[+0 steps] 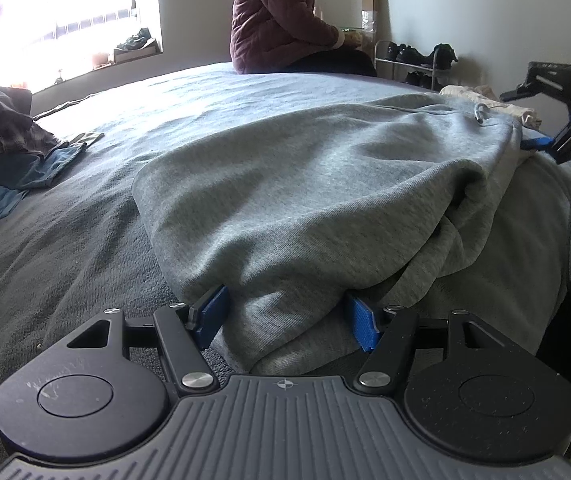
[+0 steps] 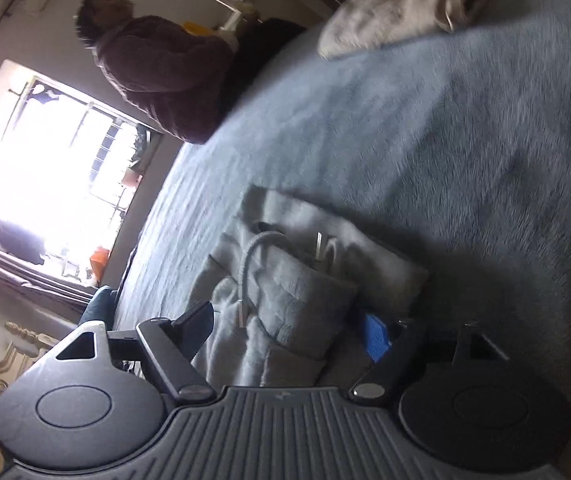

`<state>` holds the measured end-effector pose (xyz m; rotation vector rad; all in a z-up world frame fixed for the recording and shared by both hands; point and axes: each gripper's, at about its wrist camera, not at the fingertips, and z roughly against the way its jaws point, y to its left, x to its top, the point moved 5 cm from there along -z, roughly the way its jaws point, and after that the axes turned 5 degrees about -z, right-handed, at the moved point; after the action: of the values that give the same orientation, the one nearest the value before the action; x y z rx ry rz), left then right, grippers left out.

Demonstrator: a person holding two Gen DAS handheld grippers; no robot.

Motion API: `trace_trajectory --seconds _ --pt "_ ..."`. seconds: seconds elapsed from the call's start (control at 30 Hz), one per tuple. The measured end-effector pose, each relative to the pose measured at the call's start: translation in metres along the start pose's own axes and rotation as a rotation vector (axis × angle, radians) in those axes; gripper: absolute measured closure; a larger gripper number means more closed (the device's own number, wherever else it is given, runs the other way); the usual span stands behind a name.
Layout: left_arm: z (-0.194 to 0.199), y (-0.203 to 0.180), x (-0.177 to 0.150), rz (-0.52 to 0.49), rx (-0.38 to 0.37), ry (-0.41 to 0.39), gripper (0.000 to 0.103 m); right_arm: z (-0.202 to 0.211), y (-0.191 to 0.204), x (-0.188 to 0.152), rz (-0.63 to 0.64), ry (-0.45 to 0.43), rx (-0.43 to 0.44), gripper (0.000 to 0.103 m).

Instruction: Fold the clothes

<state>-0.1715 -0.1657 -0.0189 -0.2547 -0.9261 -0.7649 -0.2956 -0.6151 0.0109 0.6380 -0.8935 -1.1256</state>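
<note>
Between the blue pads of the left gripper (image 1: 285, 316), a bunched hem of the grey sweatpants (image 1: 325, 184) sits clamped, the garment spread over the blue-grey bedspread (image 1: 85, 220). At its far waistband end, the right gripper (image 2: 289, 328) has its jaws apart around the drawstring (image 2: 253, 256) edge, pads not pressing. Left of the pants lies a heap of dark clothes (image 1: 9, 128). Beyond, a cream garment (image 2: 397, 4) rests, and a person in a maroon jacket (image 1: 277, 20) sits on the far edge beside a shoe rack (image 1: 413, 60).
</note>
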Motion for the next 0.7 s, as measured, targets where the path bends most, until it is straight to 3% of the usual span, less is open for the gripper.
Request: trace_trajectory --seconds 0.27,0.37,0.5,0.7 --pt "0.001 0.000 -0.001 0.006 -0.002 -0.008 0.039 -0.019 0.000 0.008 0.022 0.000 -0.046 0.039" --pt "0.001 0.000 -0.002 0.010 -0.001 -0.014 0.039 -0.027 -0.005 0.009 0.009 0.012 -0.050 0.048" --pt "0.001 0.000 -0.001 0.014 0.002 -0.020 0.038 -0.025 0.008 0.010 0.076 -0.016 -0.021 0.076" --pt "-0.003 0.003 0.007 0.036 -0.001 -0.027 0.038 -0.007 0.029 0.025 0.132 -0.102 0.072 0.080"
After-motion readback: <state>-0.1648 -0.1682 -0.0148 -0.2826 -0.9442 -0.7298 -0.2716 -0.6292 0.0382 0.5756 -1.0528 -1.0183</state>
